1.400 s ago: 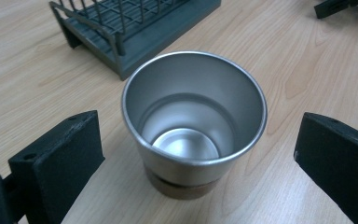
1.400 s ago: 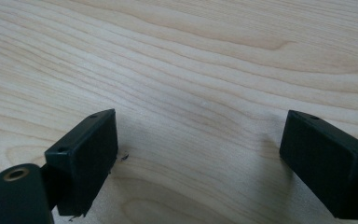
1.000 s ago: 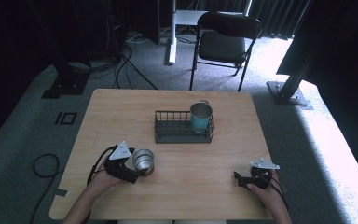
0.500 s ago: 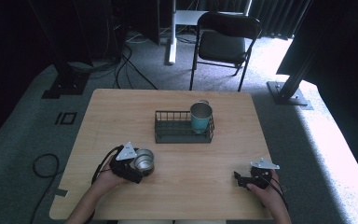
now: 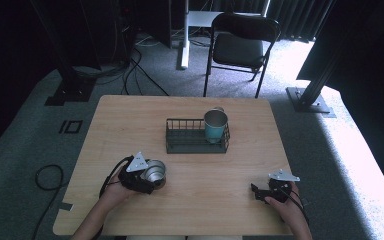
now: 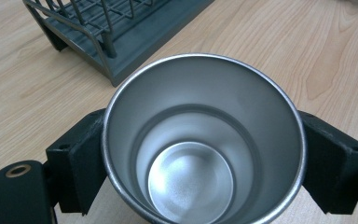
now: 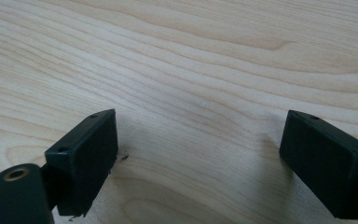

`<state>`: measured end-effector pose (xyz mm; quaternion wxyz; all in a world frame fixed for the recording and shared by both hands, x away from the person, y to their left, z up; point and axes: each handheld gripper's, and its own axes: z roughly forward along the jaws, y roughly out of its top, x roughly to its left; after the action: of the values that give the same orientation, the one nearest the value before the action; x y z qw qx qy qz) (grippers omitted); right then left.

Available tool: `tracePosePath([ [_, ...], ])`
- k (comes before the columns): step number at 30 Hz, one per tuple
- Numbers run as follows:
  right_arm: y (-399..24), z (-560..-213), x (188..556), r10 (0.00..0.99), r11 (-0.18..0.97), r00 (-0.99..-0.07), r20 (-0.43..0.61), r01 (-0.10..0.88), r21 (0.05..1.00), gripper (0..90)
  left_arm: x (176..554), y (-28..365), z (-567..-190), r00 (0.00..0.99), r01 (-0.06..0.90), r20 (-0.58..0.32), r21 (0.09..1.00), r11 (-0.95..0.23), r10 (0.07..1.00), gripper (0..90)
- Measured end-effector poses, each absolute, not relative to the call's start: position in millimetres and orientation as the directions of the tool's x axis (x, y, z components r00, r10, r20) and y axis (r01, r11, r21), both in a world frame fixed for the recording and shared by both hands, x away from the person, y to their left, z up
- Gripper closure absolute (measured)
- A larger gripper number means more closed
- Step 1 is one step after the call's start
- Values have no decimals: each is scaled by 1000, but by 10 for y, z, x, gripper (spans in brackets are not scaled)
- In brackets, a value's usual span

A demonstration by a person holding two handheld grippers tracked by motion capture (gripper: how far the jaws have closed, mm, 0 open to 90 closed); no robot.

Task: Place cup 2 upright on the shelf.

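A steel cup (image 5: 155, 171) stands upright on the wooden table (image 5: 130, 120) near its front left. My left gripper (image 5: 152, 178) reaches it from the left, and its jaws have just closed on the cup. In the left gripper view both black pads (image 6: 81, 163) press on the sides of the cup (image 6: 200, 140), whose empty inside faces the camera. My right gripper (image 5: 256, 191) rests at the front right of the table. It is open, with bare wood between its fingers (image 7: 86, 154).
A dark wire rack (image 5: 192, 145) sits at the table's middle, with a teal cup (image 5: 215, 126) upright in its right end. The rack's corner (image 6: 116, 42) lies just beyond the steel cup. A folding chair (image 5: 242, 45) stands behind the table.
My left gripper has edged a little to the right, closer around the steel cup. The right hand and the rack have not moved.
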<state>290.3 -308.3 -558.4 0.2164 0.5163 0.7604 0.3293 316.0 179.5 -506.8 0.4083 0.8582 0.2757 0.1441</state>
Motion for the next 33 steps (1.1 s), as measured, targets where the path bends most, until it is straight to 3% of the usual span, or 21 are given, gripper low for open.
tracePosePath([
  [33, -3082, -5583, 2902, 928, 250, -372, 11, 643, 724, 110, 3385, 1795, -4395, 806, 320, 23, 824, -468, 592, 143],
])
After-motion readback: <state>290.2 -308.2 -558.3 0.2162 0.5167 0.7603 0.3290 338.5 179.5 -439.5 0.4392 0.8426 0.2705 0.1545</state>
